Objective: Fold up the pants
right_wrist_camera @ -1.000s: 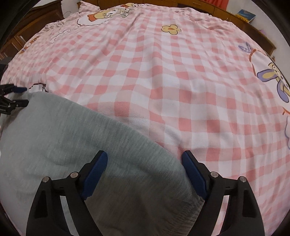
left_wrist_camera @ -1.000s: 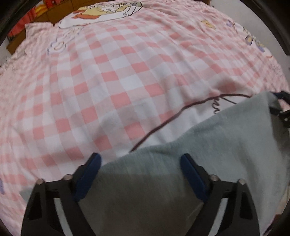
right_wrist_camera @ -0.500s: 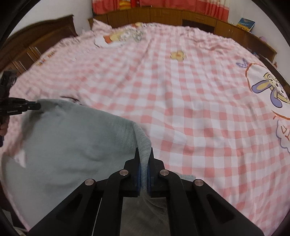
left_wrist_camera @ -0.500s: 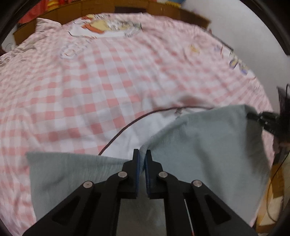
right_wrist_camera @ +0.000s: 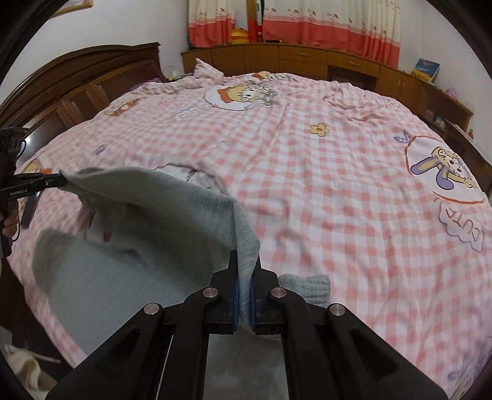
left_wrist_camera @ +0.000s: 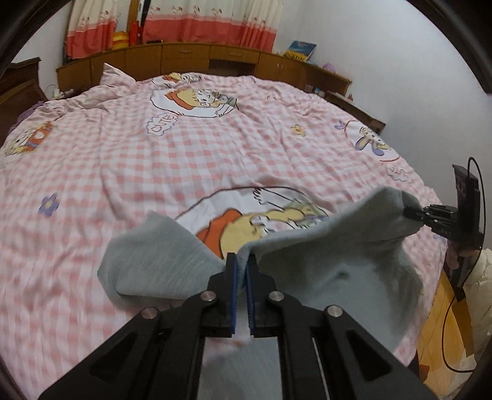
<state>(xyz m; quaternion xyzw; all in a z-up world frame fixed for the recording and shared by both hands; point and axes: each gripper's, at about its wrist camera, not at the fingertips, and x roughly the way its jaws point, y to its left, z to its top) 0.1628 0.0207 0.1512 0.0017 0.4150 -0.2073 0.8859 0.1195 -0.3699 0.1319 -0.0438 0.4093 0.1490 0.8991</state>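
Observation:
The grey-green pants (left_wrist_camera: 332, 255) hang lifted above the pink checked bedspread (left_wrist_camera: 190, 160), stretched between both grippers. My left gripper (left_wrist_camera: 241, 261) is shut on one edge of the cloth, which rises just beyond its tips. In the left wrist view the right gripper (left_wrist_camera: 410, 212) pinches the far corner at the right edge. My right gripper (right_wrist_camera: 244, 261) is shut on a fold of the pants (right_wrist_camera: 172, 221). In the right wrist view the left gripper (right_wrist_camera: 60, 181) grips the opposite corner at the left. The cloth sags between them.
The bedspread (right_wrist_camera: 323, 184) covers a wide bed with cartoon prints. A dark wooden headboard (right_wrist_camera: 86, 80) stands at the left, low wooden cabinets (left_wrist_camera: 190, 58) and red-and-cream curtains (left_wrist_camera: 196, 21) at the back. A hand (left_wrist_camera: 455, 258) holds the right gripper beyond the bed's edge.
Both grippers went from open over the flat pants to shut on the edge. They have since risen, lifting the cloth off the bedspread and bringing more of the room into sight.

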